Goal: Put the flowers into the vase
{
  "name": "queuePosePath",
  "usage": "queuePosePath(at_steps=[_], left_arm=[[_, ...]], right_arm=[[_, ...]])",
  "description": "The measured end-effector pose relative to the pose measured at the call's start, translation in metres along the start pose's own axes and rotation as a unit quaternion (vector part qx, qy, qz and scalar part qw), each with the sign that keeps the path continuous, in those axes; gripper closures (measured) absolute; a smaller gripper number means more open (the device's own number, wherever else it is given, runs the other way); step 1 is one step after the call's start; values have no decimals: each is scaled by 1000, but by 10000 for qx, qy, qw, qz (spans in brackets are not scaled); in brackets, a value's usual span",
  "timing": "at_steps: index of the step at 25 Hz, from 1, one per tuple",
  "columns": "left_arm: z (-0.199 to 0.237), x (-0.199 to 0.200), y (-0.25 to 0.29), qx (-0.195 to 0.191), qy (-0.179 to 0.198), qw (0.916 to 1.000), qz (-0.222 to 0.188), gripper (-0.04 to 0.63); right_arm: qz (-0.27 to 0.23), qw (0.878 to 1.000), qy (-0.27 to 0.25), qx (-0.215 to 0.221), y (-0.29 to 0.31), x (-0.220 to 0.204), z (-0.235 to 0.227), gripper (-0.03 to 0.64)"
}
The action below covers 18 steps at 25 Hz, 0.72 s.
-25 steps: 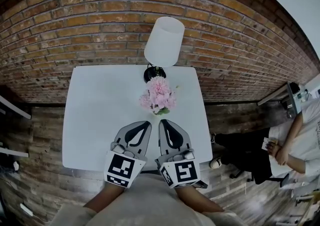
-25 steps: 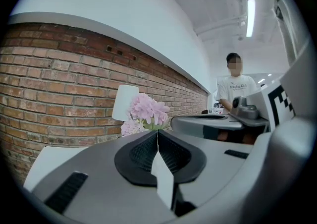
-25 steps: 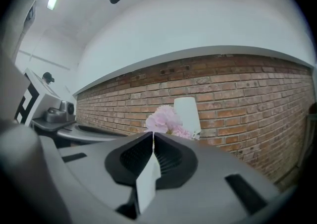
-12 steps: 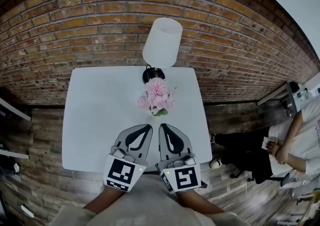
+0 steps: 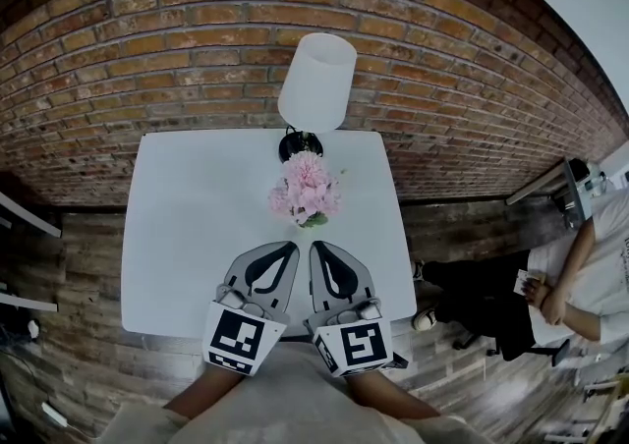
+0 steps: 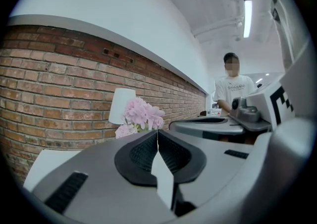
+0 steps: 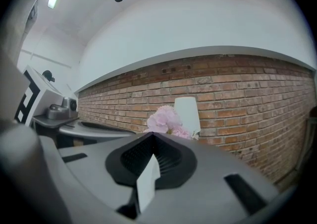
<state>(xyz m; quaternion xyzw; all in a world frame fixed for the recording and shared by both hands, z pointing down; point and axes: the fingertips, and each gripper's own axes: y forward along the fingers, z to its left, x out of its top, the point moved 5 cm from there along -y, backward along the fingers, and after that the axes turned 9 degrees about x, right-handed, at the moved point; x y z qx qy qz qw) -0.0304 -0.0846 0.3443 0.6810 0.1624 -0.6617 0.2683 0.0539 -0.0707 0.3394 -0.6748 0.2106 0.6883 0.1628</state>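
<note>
1. OK, both grippers sit side by side over the near (6 o'clock) edge of the white bench (image 5: 187, 226), with their tips pointing to 12 o'clock.
2. Left gripper (image 5: 286, 249): jaws pressed together with nothing between them (its own view shows the ribbed pads meeting in a single line).
3. Right gripper (image 5: 319, 249): same, jaws closed flat on each other and empty.
4. The two grippers are just beside each other. In the head view a narrow strip of bench shows between them.
5. Flowers (image 5: 307, 187): an upright pink bunch on the bench at 12 o'clock of the gripper tips, near them but apart, roughly on the bench's centre line.
6. Whatever holds the stems is hidden under the blooms from above. A bit of green leaf shows at the bunch's 6 o'clock edge.
7. Lamp (image 5: 317, 82): white shade and black base, at 12 o'clock of the flowers and just beside them, at the far bench edge by the brick wall (image 5: 147, 59).
8. In both gripper views the flowers overlap the lamp shade, just above the jaw tips.
9. A person (image 5: 580, 285) sits off the bench at 3 o'clock, well apart from it.
</note>
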Motion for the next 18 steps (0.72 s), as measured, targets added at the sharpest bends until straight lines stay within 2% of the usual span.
queuePosePath(at_steps=[18], left_arm=[[-16, -4, 1, 224, -35, 9997, -46, 586]], right_arm=[[125, 9996, -39, 256, -13, -7, -5, 611]])
